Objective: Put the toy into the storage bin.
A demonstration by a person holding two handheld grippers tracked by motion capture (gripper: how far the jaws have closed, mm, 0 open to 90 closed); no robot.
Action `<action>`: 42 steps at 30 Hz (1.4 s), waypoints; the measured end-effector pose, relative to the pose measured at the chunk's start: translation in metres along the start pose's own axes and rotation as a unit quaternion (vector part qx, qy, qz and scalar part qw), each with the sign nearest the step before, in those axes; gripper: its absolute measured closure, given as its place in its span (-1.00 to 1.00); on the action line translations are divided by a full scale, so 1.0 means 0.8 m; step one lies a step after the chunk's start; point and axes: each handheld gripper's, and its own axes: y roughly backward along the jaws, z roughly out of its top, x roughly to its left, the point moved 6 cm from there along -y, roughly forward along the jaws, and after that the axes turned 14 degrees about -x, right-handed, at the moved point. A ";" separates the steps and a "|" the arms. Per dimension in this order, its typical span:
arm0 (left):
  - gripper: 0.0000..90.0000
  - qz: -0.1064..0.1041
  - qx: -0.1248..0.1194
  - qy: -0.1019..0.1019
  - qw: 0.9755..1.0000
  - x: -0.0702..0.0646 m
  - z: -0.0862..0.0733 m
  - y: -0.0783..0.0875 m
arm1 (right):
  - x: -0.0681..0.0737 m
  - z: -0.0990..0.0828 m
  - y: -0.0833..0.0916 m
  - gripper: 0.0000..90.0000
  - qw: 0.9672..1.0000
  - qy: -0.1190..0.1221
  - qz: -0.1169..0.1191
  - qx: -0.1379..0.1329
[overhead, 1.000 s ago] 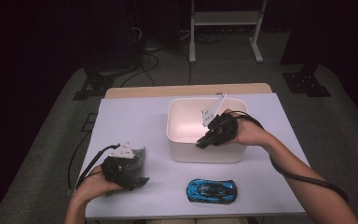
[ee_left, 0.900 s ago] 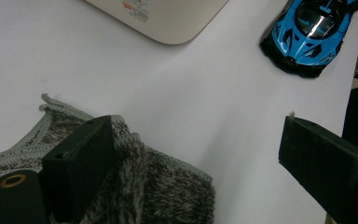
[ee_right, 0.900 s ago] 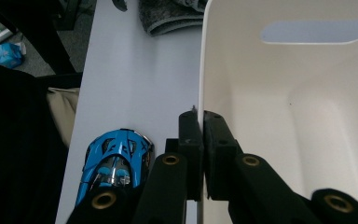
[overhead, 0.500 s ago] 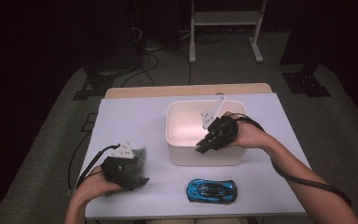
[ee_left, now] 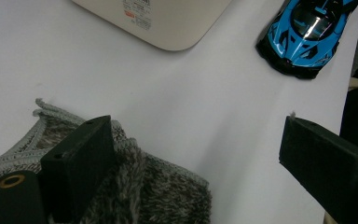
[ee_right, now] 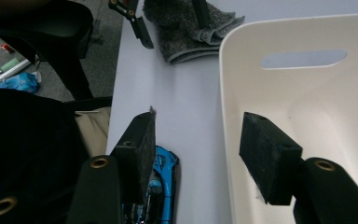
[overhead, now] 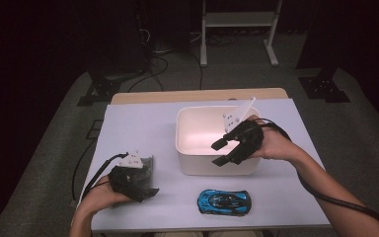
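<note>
A white bin (overhead: 197, 163) stands mid-table. My right gripper (overhead: 218, 153) hovers at its near right rim, open. In the right gripper view (ee_right: 198, 123) one jaw is outside the bin (ee_right: 307, 93) and the other inside, with the rim between them, untouched. Its jaws have just been opening. A blue toy car (overhead: 224, 201) lies in front of the bin, and shows below the outer jaw (ee_right: 161, 186). My left gripper (overhead: 152, 177) rests open at the front left, one jaw on a grey fuzzy cloth (ee_left: 144, 186), the other over bare table (ee_left: 193, 130).
The table is covered in a white sheet (overhead: 143, 128), its near edge just below the car. In the left gripper view the car (ee_left: 307, 32) and a corner of the bin (ee_left: 168, 23) lie ahead. Dark floor, cables and a stand's legs (overhead: 237, 54) lie beyond.
The right gripper's jaws have spread apart at the bin's rim and the hand has lifted slightly. The left hand, cloth and car have not moved.
</note>
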 end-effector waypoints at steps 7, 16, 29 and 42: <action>-0.79 0.003 -0.003 -0.001 1.000 -0.003 0.002 0.002 | 0.022 0.004 0.012 -0.18 1.000 0.004 0.001 -0.018; -0.83 0.006 -0.005 -0.006 1.000 -0.005 0.005 -0.001 | 0.052 -0.016 0.011 -0.40 1.000 0.012 0.007 -0.027; -0.90 0.005 0.004 -0.010 1.000 -0.006 0.003 -0.009 | 0.078 -0.077 -0.014 -0.48 1.000 -0.008 -0.003 -0.020; -0.90 0.005 0.006 -0.015 1.000 -0.009 0.003 -0.006 | 0.083 -0.120 -0.053 -0.60 1.000 -0.021 -0.014 -0.004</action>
